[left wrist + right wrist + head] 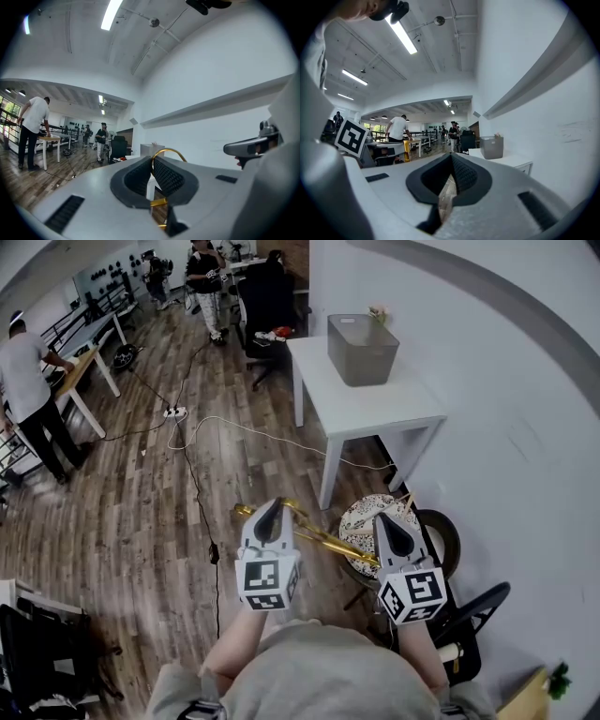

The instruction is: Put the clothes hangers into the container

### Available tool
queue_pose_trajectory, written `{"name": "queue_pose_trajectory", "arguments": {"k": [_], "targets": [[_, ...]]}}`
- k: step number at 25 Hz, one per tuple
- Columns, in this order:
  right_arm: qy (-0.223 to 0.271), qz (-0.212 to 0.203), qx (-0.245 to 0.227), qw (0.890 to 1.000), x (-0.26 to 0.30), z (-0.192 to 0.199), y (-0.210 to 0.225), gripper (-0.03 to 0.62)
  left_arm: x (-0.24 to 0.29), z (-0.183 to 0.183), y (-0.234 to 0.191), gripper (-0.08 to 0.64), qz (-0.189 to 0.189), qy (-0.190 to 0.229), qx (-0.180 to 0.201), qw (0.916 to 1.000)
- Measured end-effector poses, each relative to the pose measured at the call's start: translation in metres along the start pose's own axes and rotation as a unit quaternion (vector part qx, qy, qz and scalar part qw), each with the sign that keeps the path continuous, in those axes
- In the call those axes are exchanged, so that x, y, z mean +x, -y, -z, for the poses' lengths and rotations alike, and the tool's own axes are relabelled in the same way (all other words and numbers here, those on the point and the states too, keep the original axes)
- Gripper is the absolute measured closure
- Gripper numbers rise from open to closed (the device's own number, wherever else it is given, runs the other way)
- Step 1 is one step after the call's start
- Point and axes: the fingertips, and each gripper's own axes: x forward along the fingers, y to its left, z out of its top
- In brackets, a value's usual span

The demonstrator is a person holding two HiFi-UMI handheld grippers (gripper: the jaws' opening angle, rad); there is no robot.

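A gold clothes hanger hangs over the wooden floor in front of me, and my left gripper is shut on it. In the left gripper view its curved hook rises just past the jaw tips, with a gold bar below them. My right gripper is level with the left one, and its jaws are shut with nothing seen between them. The grey container stands on a white table ahead by the wall, also seen in the right gripper view.
Below the right gripper are a round patterned object, a black ring and a black chair. A black cable and a white cord lie across the floor. A person stands at a desk far left. An office chair stands behind the table.
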Motion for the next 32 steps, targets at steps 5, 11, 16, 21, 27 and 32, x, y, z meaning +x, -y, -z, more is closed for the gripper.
{"name": "queue_pose_trajectory", "arguments": {"k": [5,11,16,21,27,32], "targets": [[-0.001,0.006,0.004,1.000,-0.002,0.002,0.009,0.592,0.005,0.004,0.007,0.540,0.005,-0.006,0.001,1.0000],[-0.003,0.009,0.013,1.000,-0.005,0.006,0.017,0.592,0.011,0.004,0.017,0.540,0.011,-0.006,0.005,0.9999],[-0.001,0.009,0.016,1.000,0.002,0.006,0.019,0.592,0.018,0.006,0.018,0.540,0.013,-0.006,0.006,0.9999],[-0.006,0.011,0.016,1.000,0.011,0.010,0.026,0.592,0.030,0.007,0.019,0.540,0.015,-0.007,0.007,0.9998],[-0.006,0.024,0.017,1.000,0.034,0.009,0.038,0.591,0.055,0.011,0.010,0.540,0.024,-0.011,0.005,0.9996],[-0.008,0.038,0.019,0.999,0.065,0.012,0.050,0.591,0.088,0.015,-0.003,0.540,0.034,-0.012,0.004,0.9994]]}}
